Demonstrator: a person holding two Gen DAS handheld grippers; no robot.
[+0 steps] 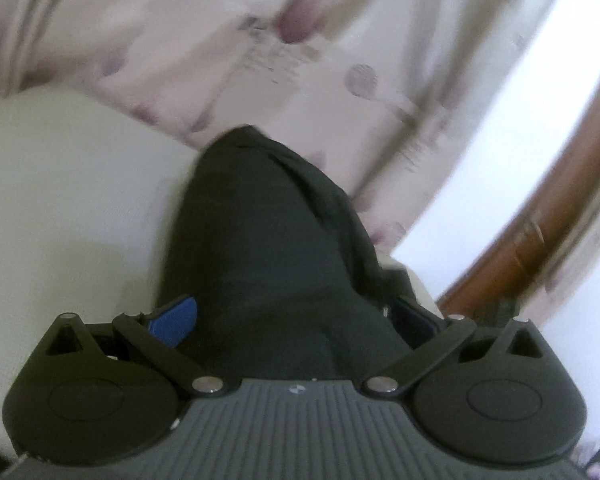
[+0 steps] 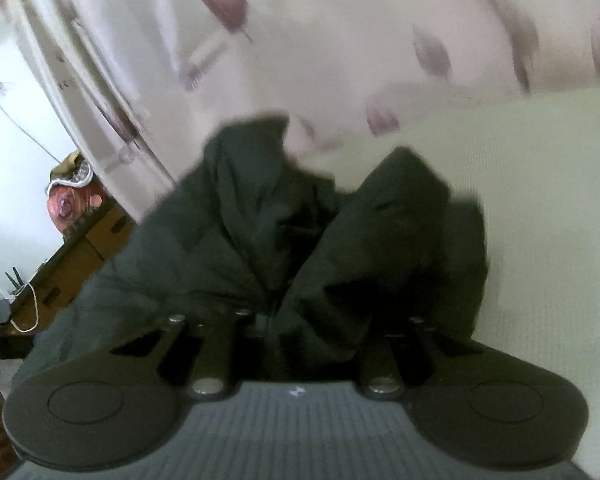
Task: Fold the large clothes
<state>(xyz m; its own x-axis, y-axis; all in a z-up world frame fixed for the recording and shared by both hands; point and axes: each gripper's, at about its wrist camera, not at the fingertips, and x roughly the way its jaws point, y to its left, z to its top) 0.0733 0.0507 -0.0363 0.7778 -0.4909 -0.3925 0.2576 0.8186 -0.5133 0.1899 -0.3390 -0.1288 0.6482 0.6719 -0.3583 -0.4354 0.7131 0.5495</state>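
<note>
- Dark, soft, creased cloth garment (image 1: 259,240) bunches at centre frame in both views.
- Left gripper (image 1: 295,320) pinches it; blue pads (image 1: 175,320).
- Right gripper (image 2: 275,332) pressed together on its folds.
- Pale textured bed sheet (image 1: 59,200) beneath.

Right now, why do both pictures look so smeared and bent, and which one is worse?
Left wrist view: the patterned curtain is streaked by motion blur, while the dark garment is fairly crisp. Right wrist view: blurrier overall, with the dark garment and curtain both soft. Both views: the fisheye lens bows straight edges, and bright window light washes out the corners.
</note>
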